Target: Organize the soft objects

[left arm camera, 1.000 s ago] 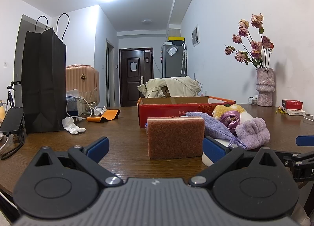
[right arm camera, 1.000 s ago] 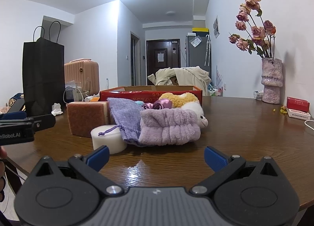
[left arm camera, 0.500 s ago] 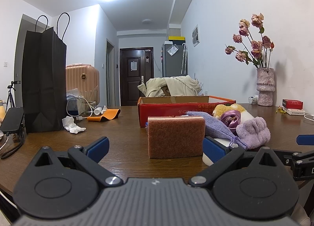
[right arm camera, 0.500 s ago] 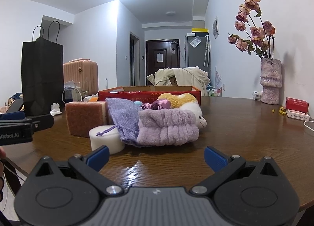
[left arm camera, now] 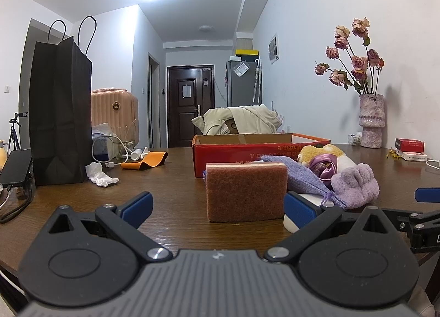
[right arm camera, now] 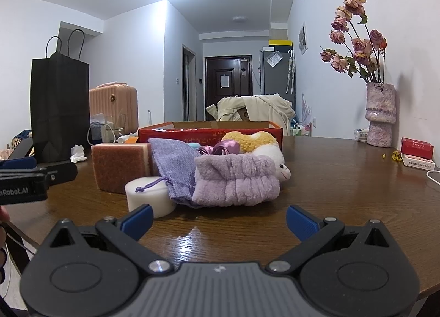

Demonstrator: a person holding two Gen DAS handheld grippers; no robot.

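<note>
- The sponge (left arm camera: 245, 191) stands on edge near the table's (right arm camera: 343, 193) front edge, before the box (right arm camera: 210, 134); light and springy, best pinched across its flat faces.
- Left gripper (left arm camera: 217, 205) and right gripper (right arm camera: 218, 218): both spread, holding nothing.
- The pouch (right arm camera: 176, 168) and fleece (right arm camera: 236, 179) crowd its right; its left is open.

You see a rust-brown sponge (left arm camera: 246, 191) with a cream layer, a lavender woven pouch (right arm camera: 176, 171), a fuzzy lilac cloth (right arm camera: 236, 182), a white round block (right arm camera: 150, 196), a red box (left arm camera: 247, 152) and a dark wood-grain counter (left arm camera: 170, 179). Each tool's fingertips (right arm camera: 137, 216) are blue.
</note>
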